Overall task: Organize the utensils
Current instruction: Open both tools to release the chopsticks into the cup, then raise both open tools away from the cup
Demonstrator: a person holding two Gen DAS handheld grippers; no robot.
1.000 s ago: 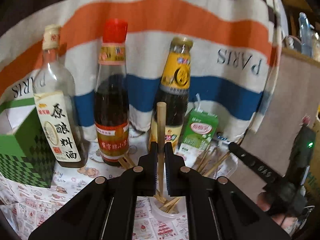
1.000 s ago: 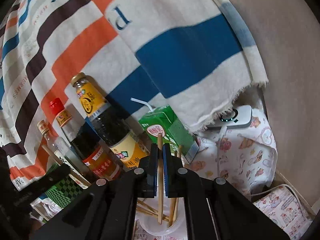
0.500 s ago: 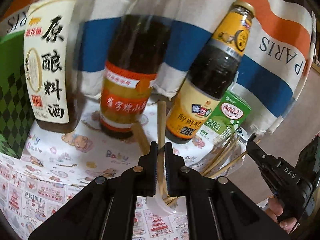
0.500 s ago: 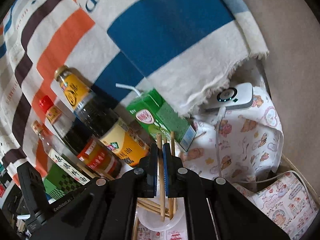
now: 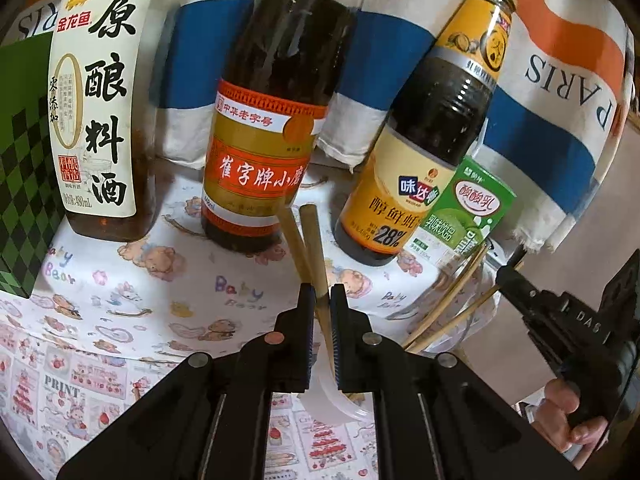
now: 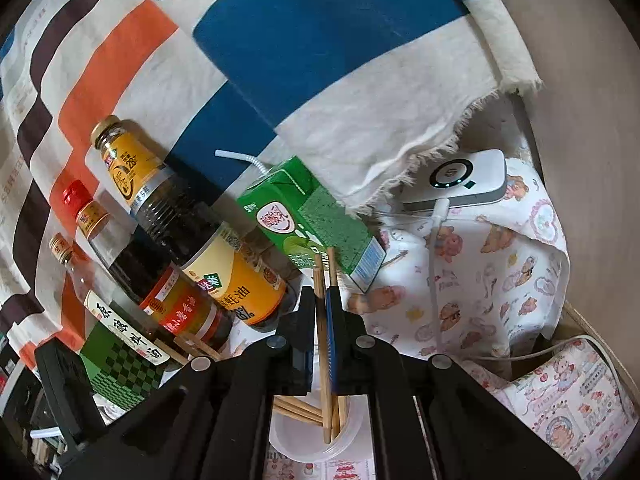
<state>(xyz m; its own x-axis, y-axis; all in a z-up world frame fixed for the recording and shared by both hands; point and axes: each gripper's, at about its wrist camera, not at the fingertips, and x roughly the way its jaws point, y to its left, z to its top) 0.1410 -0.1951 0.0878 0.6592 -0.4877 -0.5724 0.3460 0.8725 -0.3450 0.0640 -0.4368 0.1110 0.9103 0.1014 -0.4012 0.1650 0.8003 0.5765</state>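
My left gripper [image 5: 322,294] is shut on a wooden chopstick [image 5: 316,256] that stands upright, its lower end in a clear plastic cup [image 5: 340,410]. A second chopstick [image 5: 292,240] leans beside it. My right gripper [image 6: 320,298] is shut on another chopstick [image 6: 320,316], whose tip rests in the same cup [image 6: 294,440] with several more chopsticks [image 6: 300,408]. The right gripper also shows at the right of the left wrist view [image 5: 508,276], near more chopsticks [image 5: 448,304] sticking out of the cup.
Three sauce bottles stand behind the cup: a cooking wine bottle [image 5: 94,100], a red-labelled bottle [image 5: 264,128] and an oyster sauce bottle [image 5: 416,160]. A green drink carton [image 5: 464,216] stands to the right, a green checkered box [image 5: 20,184] to the left. A white charger [image 6: 460,178] lies at the far right.
Both grippers have lowered toward the cup with their chopsticks. The left gripper has come closer to the bottles and the table.
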